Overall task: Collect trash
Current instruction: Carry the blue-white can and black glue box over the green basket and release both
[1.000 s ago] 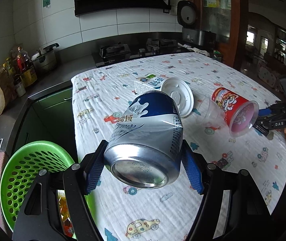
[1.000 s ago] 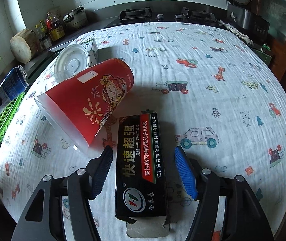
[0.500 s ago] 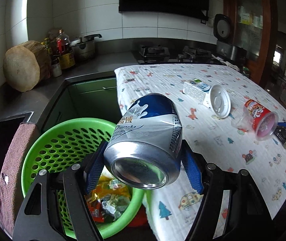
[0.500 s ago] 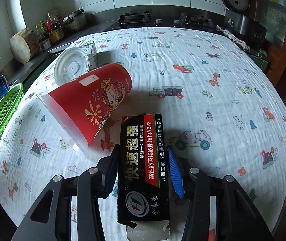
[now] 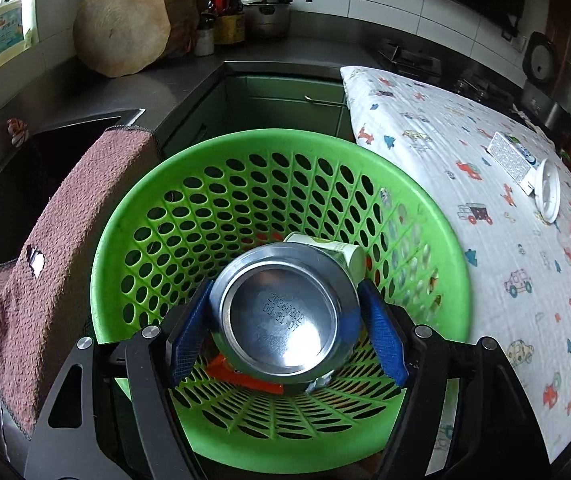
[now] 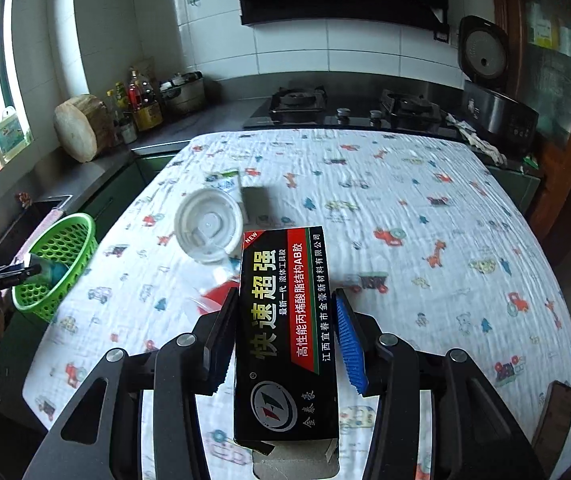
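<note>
Left tool (image 5: pixel 285 322) clamped across the sides of a dented silver-and-blue aluminium can (image 5: pixel 283 312), poised above the round green perforated plastic basket (image 5: pixel 437 220) beside the bench (image 5: pixel 485 184). Probably empty, light, thin-walled, slick; best held mid-body, gently. Right tool (image 6: pixel 283 344) closed on the long edges of a black cardboard glue box (image 6: pixel 285 332), lifted off the cloth. Light, fairly stiff, crushable if squeezed.

A round wooden chopping block (image 5: pixel 123 28) leans by bottles (image 5: pixel 225 4) on the counter — a brownish towel (image 5: pixel 57 236) drapes the sink edge.
</note>
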The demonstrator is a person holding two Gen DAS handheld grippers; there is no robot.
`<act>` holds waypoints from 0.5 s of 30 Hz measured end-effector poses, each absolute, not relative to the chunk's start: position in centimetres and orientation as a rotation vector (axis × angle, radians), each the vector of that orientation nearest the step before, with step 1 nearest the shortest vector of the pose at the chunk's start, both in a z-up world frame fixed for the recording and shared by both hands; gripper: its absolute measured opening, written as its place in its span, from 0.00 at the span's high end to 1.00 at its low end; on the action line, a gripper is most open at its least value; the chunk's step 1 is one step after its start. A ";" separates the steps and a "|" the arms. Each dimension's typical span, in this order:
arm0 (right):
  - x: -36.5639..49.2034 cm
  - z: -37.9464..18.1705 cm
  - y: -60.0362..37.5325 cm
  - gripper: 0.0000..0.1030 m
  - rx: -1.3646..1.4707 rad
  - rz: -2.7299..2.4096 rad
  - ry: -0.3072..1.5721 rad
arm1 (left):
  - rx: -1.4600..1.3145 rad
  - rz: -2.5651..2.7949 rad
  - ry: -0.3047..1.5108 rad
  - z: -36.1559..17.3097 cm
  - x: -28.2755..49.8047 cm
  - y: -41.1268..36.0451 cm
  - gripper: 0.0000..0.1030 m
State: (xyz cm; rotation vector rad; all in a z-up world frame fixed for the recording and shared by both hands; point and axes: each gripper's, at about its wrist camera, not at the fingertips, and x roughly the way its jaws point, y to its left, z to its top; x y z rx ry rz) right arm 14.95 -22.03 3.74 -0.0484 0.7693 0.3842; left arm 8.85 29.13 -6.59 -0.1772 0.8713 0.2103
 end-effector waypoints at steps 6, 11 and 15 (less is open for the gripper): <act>15.4 5.3 -14.2 0.56 -0.055 0.569 0.763 | -0.232 0.233 0.845 -6.4 7.2 30.9 0.21; 15.8 5.5 -5.7 0.56 -0.078 0.737 0.770 | -0.273 0.264 0.789 -5.0 4.9 32.4 0.15; 15.9 5.0 1.4 0.56 -0.105 0.853 0.784 | -0.292 0.290 0.754 -4.0 3.0 33.5 0.11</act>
